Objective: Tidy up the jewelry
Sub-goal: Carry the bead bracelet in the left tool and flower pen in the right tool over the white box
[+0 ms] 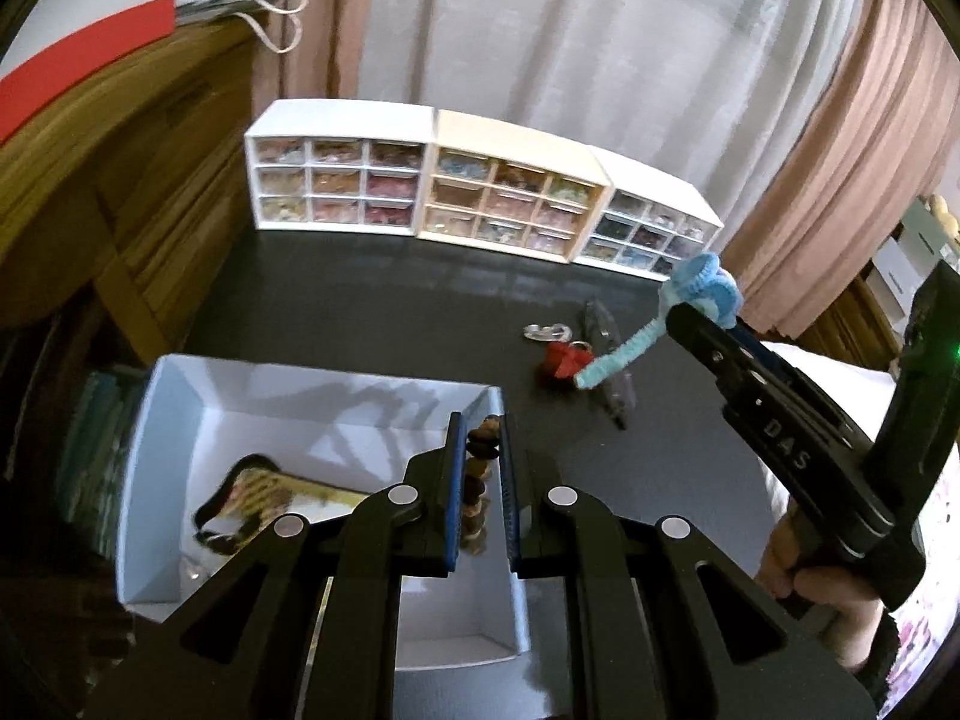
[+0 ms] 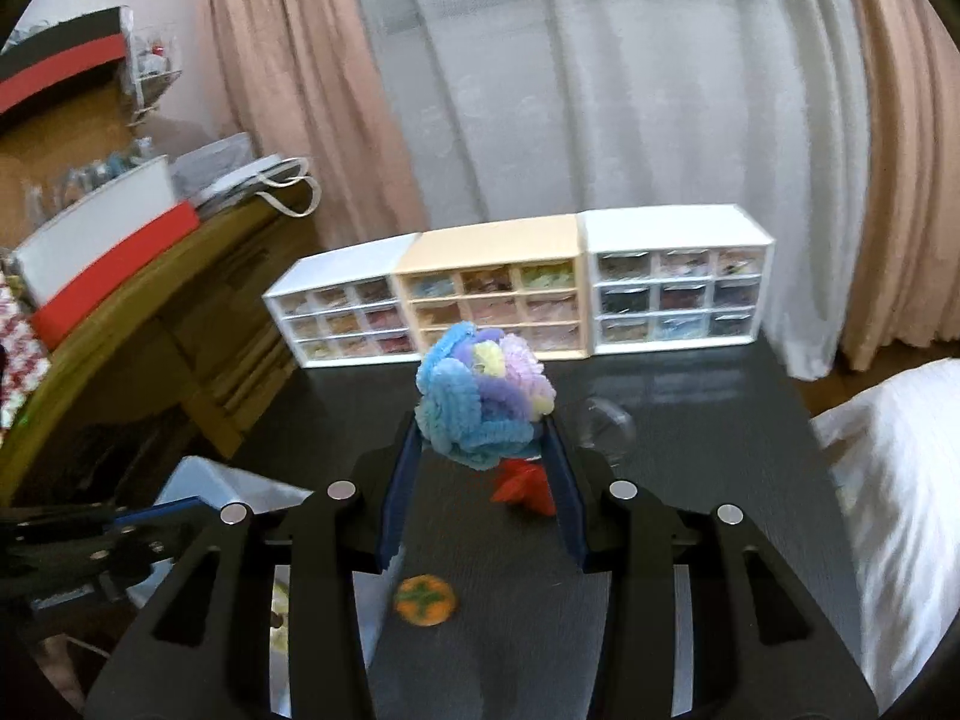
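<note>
Left claw (image 1: 480, 468) pinches a beaded bracelet (image 1: 480, 480) above the white box (image 1: 312, 387); right claw (image 2: 483, 450) grips the fuzzy flower (image 2: 483, 399) right of the box, and its dangling stem (image 1: 624, 354) could snag the red trinket (image 1: 561, 360) below

right claw (image 2: 483, 450) gripping fuzzy pastel flower (image 2: 483, 399), black table (image 2: 690, 480)

Fuzzy chenille flower (image 2: 483, 399), matt dark tabletop (image 1: 372, 300), smooth white box (image 1: 180, 420), wooden bead strand (image 1: 480, 480)
</note>
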### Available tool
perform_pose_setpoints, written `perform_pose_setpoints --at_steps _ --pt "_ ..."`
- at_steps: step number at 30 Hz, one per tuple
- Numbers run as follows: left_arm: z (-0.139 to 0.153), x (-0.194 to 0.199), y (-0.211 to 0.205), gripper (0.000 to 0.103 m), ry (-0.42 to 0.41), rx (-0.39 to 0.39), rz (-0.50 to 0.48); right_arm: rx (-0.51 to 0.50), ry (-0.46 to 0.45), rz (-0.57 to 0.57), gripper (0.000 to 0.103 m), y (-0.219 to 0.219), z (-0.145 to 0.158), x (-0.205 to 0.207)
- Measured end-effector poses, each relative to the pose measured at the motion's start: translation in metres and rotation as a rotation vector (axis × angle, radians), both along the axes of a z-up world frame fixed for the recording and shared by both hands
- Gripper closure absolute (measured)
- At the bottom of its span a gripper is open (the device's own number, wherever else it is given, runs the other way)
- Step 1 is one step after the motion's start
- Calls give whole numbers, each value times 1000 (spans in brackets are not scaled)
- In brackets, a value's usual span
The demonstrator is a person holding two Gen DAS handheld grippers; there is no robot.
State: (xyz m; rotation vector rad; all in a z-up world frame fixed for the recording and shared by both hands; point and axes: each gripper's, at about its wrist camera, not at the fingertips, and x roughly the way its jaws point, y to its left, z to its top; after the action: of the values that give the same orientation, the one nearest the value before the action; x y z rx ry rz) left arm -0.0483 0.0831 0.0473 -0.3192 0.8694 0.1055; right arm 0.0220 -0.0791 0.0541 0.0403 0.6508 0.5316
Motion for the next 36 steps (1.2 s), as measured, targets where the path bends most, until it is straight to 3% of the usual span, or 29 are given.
perform_pose_setpoints --at_steps 7,14,29,36 --pt "0 -17 10 91 19 63 36 -5 -8 46 63 18 8 -16" --pt "9 -39 29 91 -1 68 89 -39 -52 78 63 39 17 -32" --pt "11 -69 56 91 1 46 147 -64 -9 188 63 85 3 -53" --pt "0 -75 72 91 40 45 192 -86 37 254 63 109 -12 -60"
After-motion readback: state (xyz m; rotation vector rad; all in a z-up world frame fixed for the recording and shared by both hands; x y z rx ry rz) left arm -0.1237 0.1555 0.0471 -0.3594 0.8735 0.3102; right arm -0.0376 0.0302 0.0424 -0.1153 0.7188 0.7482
